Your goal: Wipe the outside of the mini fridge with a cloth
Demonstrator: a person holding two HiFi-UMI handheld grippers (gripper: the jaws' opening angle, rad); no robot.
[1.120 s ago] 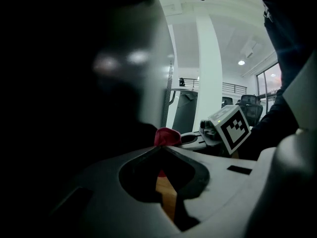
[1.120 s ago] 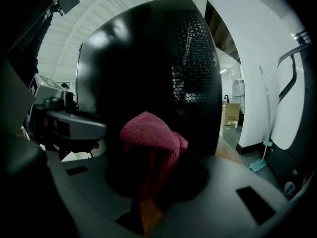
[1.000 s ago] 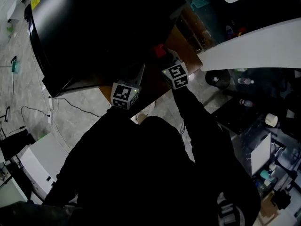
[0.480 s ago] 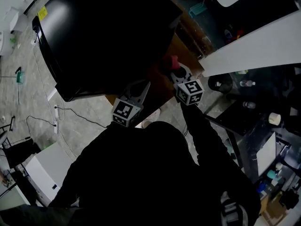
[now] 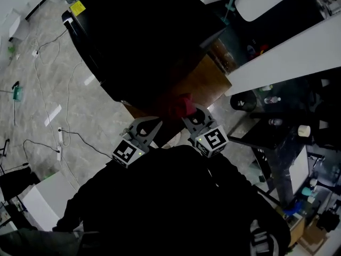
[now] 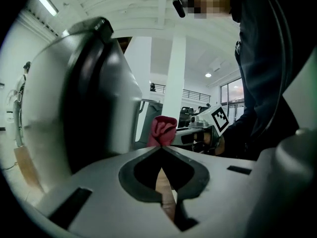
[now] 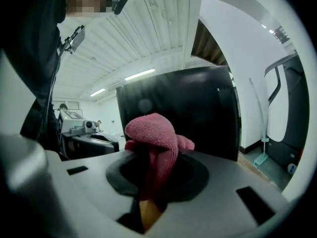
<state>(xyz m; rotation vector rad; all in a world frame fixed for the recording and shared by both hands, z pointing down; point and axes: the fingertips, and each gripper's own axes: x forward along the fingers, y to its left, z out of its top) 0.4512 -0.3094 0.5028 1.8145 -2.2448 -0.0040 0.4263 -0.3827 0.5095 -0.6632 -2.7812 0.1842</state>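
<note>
Right tool [image 5: 188,116]: clenched on the pink-red cloth [image 7: 151,140]. The cloth is bunched between the jaws with a rounded wad standing proud of the tips, presumably so that fabric rather than hard jaw meets the cabinet.

Cloth position: close to the lower right corner of the black mini fridge [image 5: 149,41], above the brown wooden surface [image 5: 209,81] that carries it. Contact with the black panel cannot be confirmed.

Left tool [image 5: 155,125]: jaws closed together with nothing between them. It is held just beside the right tool and appears to be kept out of the wiping path.

Change over the last second: both tools and the cloth sit lower in the head view. The fridge has shifted up and to the right, so the person's head has moved as well. The grip on the cloth is unchanged.
</note>
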